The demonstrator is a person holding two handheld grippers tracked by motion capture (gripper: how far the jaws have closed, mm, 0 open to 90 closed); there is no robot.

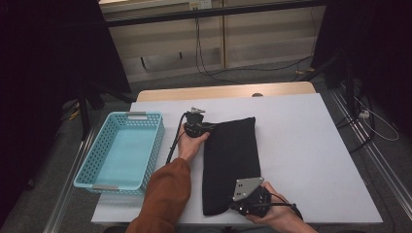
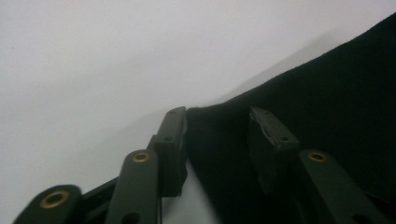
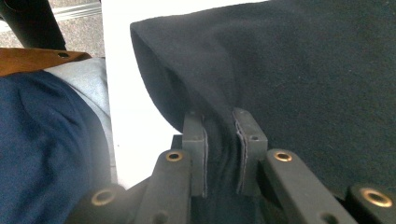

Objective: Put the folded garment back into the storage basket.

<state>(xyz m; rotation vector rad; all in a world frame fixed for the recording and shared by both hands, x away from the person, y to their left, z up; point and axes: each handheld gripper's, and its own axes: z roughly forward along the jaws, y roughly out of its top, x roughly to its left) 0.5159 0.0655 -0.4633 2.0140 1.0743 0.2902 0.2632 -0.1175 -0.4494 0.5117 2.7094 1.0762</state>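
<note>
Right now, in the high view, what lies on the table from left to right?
Basket → left gripper at the cloth's far left corner → black cloth. The right gripper, at the cloth's near edge, overlaps it, so I leave it out of the order.

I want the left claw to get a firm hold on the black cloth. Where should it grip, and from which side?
Grip the black cloth at its far left corner, coming in from the basket side, low along the table. That corner lies flat with its edge exposed, and the left claw already straddles it, while the right claw pinches the near edge.
</note>
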